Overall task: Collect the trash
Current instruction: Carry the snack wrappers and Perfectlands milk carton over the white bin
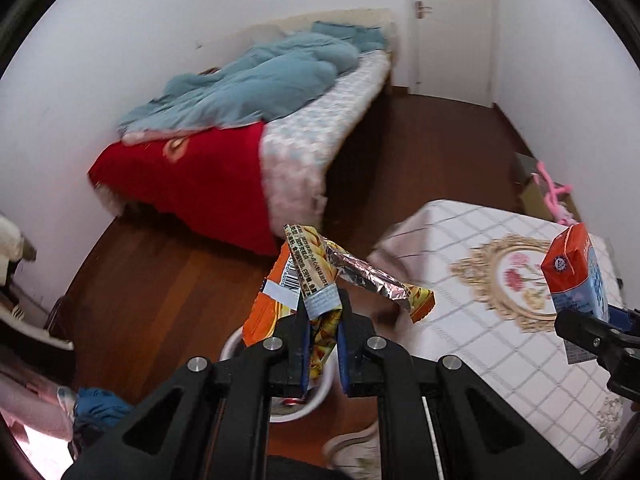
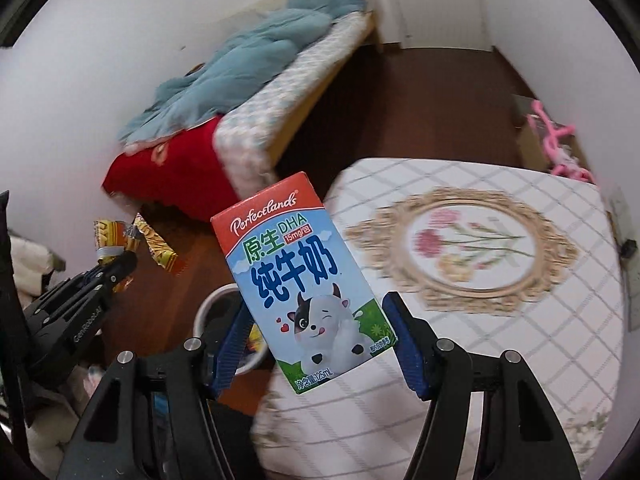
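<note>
My left gripper [image 1: 322, 320] is shut on a crumpled orange and yellow snack wrapper [image 1: 316, 276] with a foil inside, held in the air over a white trash bin [image 1: 320, 394] on the wooden floor. The wrapper [image 2: 136, 242] and left gripper [image 2: 120, 266] also show in the right wrist view. My right gripper [image 2: 316, 332] is shut on a small blue and red milk carton [image 2: 300, 280], held tilted above the bin [image 2: 208, 304] and the table's left edge. The carton [image 1: 576, 276] appears at the right of the left wrist view.
A table with a white checked floral cloth [image 2: 500, 320] stands at the right. A bed [image 1: 320, 128] with a blue quilt and red blanket stands behind. A cardboard box with pink hangers [image 1: 548, 196] is by the far wall. Clothes [image 1: 96, 404] lie at the lower left.
</note>
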Demonstrator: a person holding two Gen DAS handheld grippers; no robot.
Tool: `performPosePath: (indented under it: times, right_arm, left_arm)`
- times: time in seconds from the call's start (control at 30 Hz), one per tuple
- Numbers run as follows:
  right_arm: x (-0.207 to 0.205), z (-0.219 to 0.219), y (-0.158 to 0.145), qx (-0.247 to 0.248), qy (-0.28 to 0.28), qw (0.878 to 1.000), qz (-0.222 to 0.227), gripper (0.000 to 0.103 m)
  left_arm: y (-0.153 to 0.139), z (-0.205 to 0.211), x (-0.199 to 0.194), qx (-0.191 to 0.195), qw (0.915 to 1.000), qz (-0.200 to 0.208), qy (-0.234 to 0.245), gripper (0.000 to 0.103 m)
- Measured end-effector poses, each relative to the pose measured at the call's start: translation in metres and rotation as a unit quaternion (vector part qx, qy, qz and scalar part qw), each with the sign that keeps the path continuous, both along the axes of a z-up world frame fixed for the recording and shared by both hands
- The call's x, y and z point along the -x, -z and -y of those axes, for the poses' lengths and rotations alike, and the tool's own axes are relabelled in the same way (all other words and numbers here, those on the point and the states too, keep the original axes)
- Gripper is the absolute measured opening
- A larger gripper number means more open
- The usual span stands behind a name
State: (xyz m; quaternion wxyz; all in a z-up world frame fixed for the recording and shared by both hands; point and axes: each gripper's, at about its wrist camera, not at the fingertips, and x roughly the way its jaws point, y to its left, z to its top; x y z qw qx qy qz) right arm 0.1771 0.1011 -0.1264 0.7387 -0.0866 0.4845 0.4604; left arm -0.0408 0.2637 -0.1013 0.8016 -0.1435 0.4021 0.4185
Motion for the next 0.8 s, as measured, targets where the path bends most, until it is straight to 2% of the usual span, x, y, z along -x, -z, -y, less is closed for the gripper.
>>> performPosePath:
  times: [0.2, 0.4, 0.53, 0.63, 0.8]
  right_arm:
    - [0.061, -0.081, 0.021, 0.02, -0.056, 0.998, -0.01, 0.067]
    - [0.099, -0.157, 0.088, 0.081, -0.099, 0.991, -0.028, 0.067]
    - [0.118, -0.198, 0.145, 0.136, -0.123, 0.982, -0.045, 0.067]
    - [0.124, -0.224, 0.189, 0.179, -0.137, 0.972, -0.067, 0.066]
    - [0.131, -0.262, 0.259, 0.247, -0.153, 0.95, -0.111, 0.066]
  left_arm:
    - [0.04, -0.051, 0.045, 0.034, 0.9982, -0.022, -0.044, 0.008]
    - [0.107, -0.094, 0.076, 0.098, 0.9898, -0.064, -0.082, 0.008]
    - [0.166, -0.124, 0.087, 0.169, 0.9762, -0.092, -0.1, 0.008]
    - [0.214, -0.144, 0.087, 0.223, 0.9625, -0.116, -0.102, 0.009]
    - [0.267, -0.166, 0.079, 0.279, 0.9449, -0.143, -0.095, 0.014]
